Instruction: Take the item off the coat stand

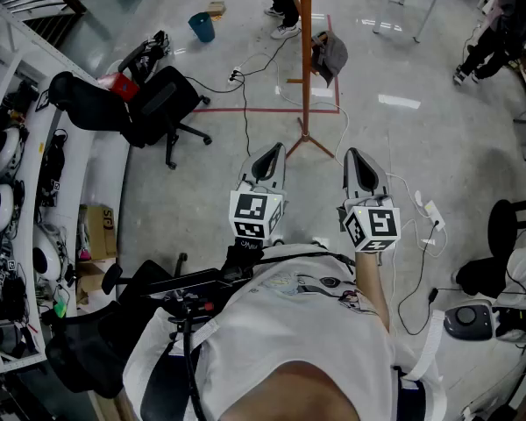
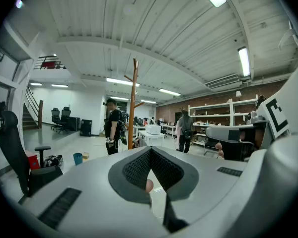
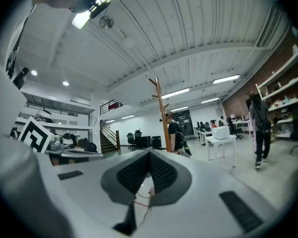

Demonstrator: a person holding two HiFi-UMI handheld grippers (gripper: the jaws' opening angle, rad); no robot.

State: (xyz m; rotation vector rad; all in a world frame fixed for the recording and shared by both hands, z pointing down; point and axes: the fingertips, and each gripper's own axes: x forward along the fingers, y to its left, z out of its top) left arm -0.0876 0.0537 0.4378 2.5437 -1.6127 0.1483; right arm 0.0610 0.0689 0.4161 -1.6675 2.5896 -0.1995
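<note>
The wooden coat stand (image 1: 306,55) rises from the floor ahead of me, its feet just beyond both grippers. A grey item (image 1: 330,53) hangs on its right side, low on the pole. My left gripper (image 1: 267,154) and right gripper (image 1: 358,156) are held side by side, pointing at the stand and well short of it. Both have their jaws together with nothing between them. The stand's pole (image 2: 132,103) shows left of centre beyond my left gripper (image 2: 150,157) in the left gripper view. In the right gripper view the pole (image 3: 161,113) stands just above my right gripper (image 3: 149,163).
Black office chairs (image 1: 153,103) stand to the left of the stand, next to a long white bench (image 1: 35,191) with equipment. A blue bin (image 1: 202,26) and a person's legs (image 1: 285,7) are beyond it. Cables and a power strip (image 1: 434,214) lie on the floor at right.
</note>
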